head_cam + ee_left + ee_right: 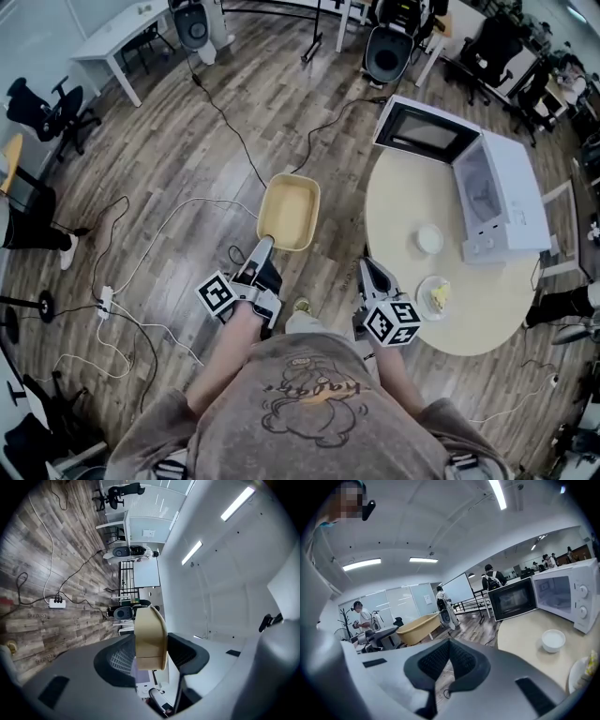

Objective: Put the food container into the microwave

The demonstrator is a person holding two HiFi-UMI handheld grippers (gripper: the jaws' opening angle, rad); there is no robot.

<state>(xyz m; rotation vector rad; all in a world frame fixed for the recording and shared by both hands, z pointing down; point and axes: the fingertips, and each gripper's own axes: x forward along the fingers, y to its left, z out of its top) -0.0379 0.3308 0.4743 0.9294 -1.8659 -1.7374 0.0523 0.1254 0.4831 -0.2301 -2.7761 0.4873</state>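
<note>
Gripping the food container [289, 212] by its near rim: left gripper [262, 246] jaws clamped on it, tub out ahead over the floor. Right gripper [371, 270] jaws pressed together, empty. Microwave [497, 192], door open, on bench [403, 211] ahead-right of them.

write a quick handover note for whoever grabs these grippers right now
Left gripper: shut on the rim of the food container, held in the air over the floor, left of the round table.
Right gripper: shut, empty, near the table's edge.
Microwave: on the table, door open.
Done: container lifted, door open.
Left: carry the container over and set it inside the microwave. A white bowl and a plate sit on the table in front of it, so probably go in above them.
</note>
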